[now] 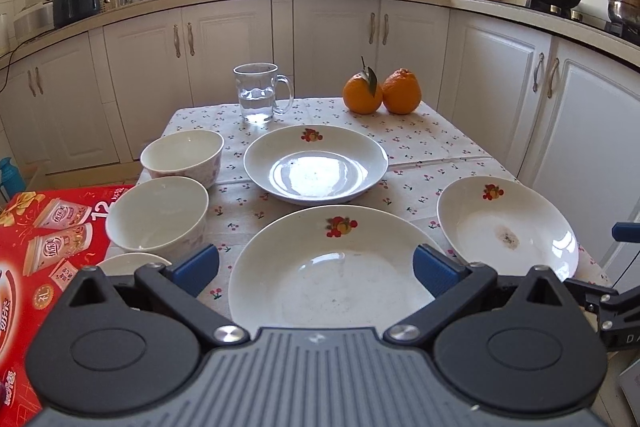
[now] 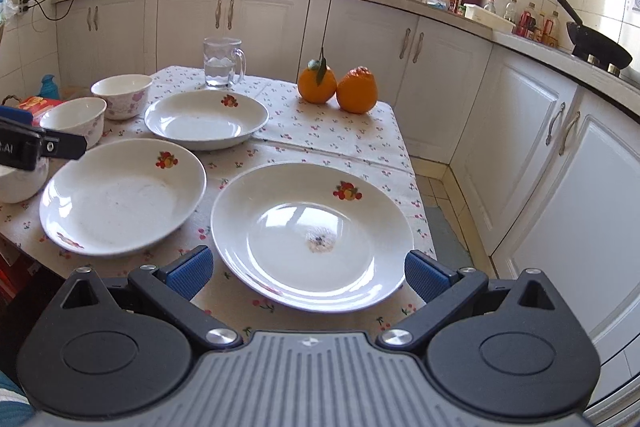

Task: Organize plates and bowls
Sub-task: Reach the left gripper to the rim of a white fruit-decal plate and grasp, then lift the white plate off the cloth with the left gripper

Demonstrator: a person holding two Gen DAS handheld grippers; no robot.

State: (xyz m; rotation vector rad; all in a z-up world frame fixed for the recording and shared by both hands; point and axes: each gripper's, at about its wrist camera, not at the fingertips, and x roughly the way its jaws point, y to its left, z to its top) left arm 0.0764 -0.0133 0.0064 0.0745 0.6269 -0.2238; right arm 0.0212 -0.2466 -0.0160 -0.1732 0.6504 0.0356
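- Plates first: three white ones with a little fruit print sit on the surface (image 1: 440, 147), which has a cherry-pattern cloth over it.
- Near plate (image 1: 332, 267) sits right in front of the left hand-held gripper (image 1: 316, 269), at the front edge.
- Far plate (image 1: 316, 163) is behind it, toward the middle of the surface, just in front of a glass mug (image 1: 258, 93) with some water in it.
- Stained plate (image 2: 312, 235) is on the right side, right ahead of the right hand-held gripper (image 2: 308, 273), with a brownish smudge in its middle.
- Bowls: two white ones with a faint pink pattern line the left edge, the back bowl (image 1: 184, 157) and the front bowl (image 1: 158, 213) close together. A third bowl rim (image 1: 132, 263) peeks out just behind the left gripper's finger, mostly hidden.
- Two oranges (image 1: 382, 93) touch each other at the far right corner, one with a leaf on it.
- Red carton (image 1: 40, 251) sits off the left side of the surface.
- Both hand-held grippers have their blue fingers spread wide with nothing between them, each hovering short of its plate.
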